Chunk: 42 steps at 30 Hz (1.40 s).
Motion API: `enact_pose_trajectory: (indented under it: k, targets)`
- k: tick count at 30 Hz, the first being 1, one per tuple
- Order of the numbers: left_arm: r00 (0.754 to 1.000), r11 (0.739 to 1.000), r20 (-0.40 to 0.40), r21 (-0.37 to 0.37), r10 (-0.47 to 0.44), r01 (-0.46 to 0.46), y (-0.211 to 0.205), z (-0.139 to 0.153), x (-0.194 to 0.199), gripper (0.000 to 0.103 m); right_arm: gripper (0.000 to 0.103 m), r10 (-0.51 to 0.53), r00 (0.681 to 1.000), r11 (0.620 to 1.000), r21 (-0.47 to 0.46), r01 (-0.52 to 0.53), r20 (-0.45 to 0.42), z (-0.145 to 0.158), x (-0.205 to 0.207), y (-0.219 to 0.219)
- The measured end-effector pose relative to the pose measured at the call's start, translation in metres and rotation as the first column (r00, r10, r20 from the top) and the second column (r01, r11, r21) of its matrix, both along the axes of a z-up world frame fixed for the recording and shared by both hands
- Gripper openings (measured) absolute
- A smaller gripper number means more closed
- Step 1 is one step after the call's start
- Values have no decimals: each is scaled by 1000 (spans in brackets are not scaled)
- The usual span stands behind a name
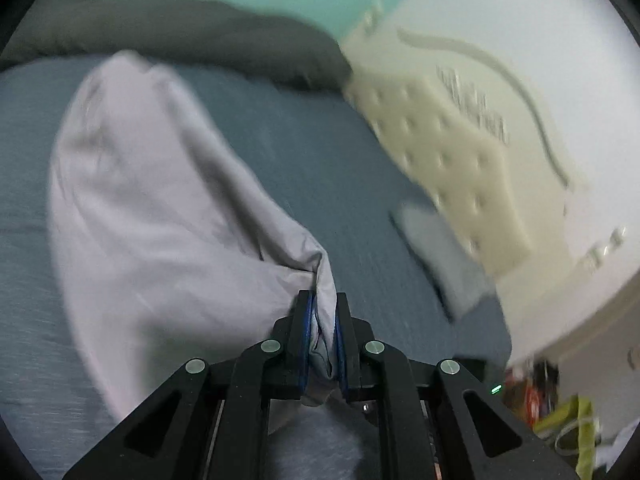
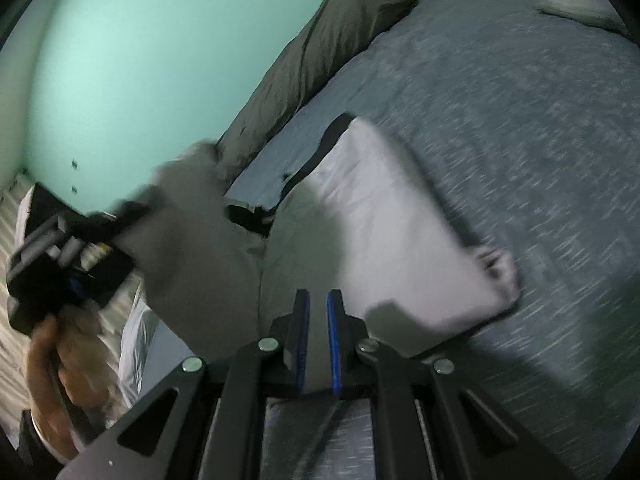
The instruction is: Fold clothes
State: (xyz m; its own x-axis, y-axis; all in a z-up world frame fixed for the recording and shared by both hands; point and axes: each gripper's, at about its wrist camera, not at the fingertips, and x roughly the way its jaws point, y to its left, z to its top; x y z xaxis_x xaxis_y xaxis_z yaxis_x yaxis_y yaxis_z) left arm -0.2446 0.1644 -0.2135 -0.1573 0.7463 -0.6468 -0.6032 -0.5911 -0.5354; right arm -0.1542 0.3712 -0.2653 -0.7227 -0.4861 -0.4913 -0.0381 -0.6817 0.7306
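A pale lavender garment point(image 1: 160, 208) trails from my left gripper point(image 1: 324, 320) across the blue-grey bed sheet point(image 1: 320, 168). The left gripper's blue pads are shut on a bunched edge of it. In the right wrist view the same garment point(image 2: 380, 232) lies partly flat on the sheet. Its left part rises to the left gripper point(image 2: 60, 264), which a hand point(image 2: 60, 380) holds off the bed's side. My right gripper point(image 2: 318, 320) sits at the garment's near edge. Its jaws are almost together and pale cloth fills the slit between the pads.
A dark grey blanket point(image 2: 320, 52) runs along the teal wall point(image 2: 140, 60). A cream tufted headboard point(image 1: 452, 148) stands at the bed's right end, with a small pale cloth point(image 1: 436, 248) beside it. Clutter point(image 1: 560, 412) lies on the floor beyond the bed's corner.
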Motion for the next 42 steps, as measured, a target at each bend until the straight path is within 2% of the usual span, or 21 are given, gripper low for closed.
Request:
enact_pose_trajectory:
  k: [4,7,8,9,11,13,16,19,23,29,33,34,35,36,37,38,40,42]
  targets:
    - [995,993,55,-76,-89,93,29,-37,19,12,7,-49,999,998,-32,50,19,-7,1,21]
    - [996,996,58,-43,-75,77,16,-28,19,20,7,-68,997,995,-74,70,34,-13,0,32]
    - [996,998,56,-27,-63,64,5,-22,19,28,10,-72,997,993,-88,74,36,-14,-1,34]
    - [997,999,53,-10,-48,49,-8,-16,18,40,13,-74,997,992,-101,77,30,-13,-1,35]
    - [999,1000,41,3,-15,15,-17,-7,5,47,13,-79,996,989,-120,82,28,-13,-1,35]
    - [999,1000,20,-1,29,-29,-39,0,-2,47,15,-80,997,986,-147,82,20,-13,-1,35]
    - [997,995,3,-64,80,-79,-59,-10,-10,47,39,-90,996,979,-184,89,4,-10,-1,35]
    - [995,986,-8,-131,101,-102,-60,-28,-12,47,40,-125,992,970,-212,117,-25,-4,1,40]
    - [994,982,13,-159,107,-104,-59,-48,-7,47,54,-160,983,966,-220,136,-94,8,10,44]
    - [996,977,16,-193,91,-86,-56,-63,6,47,56,-63,992,992,-120,50,-108,21,0,19]
    - [997,975,7,-209,79,-76,-59,-68,12,47,56,-27,997,999,33,30,-67,23,-8,0]
    - [997,975,6,-211,76,-73,-59,-70,13,47,55,-29,999,998,62,32,-46,20,-12,-3]
    - [997,974,7,-213,75,-72,-59,-70,13,47,53,-26,999,998,50,27,-27,14,-12,-3]
    - [997,974,9,-214,74,-70,-59,-71,12,47,47,-23,1000,999,38,24,-9,8,-13,-2]
    - [997,974,10,-216,71,-67,-58,-71,12,47,32,-25,1000,999,25,25,9,3,-14,-1]
    - [998,974,10,-219,68,-64,-57,-72,12,47,25,-32,999,999,15,32,19,-2,-13,0]
    - [998,973,4,-222,65,-62,-57,-70,13,47,13,-45,999,999,1,45,26,-6,-11,3]
    - [998,972,-8,-224,67,-67,-59,-65,14,47,8,-56,998,998,3,56,6,-2,-5,4]
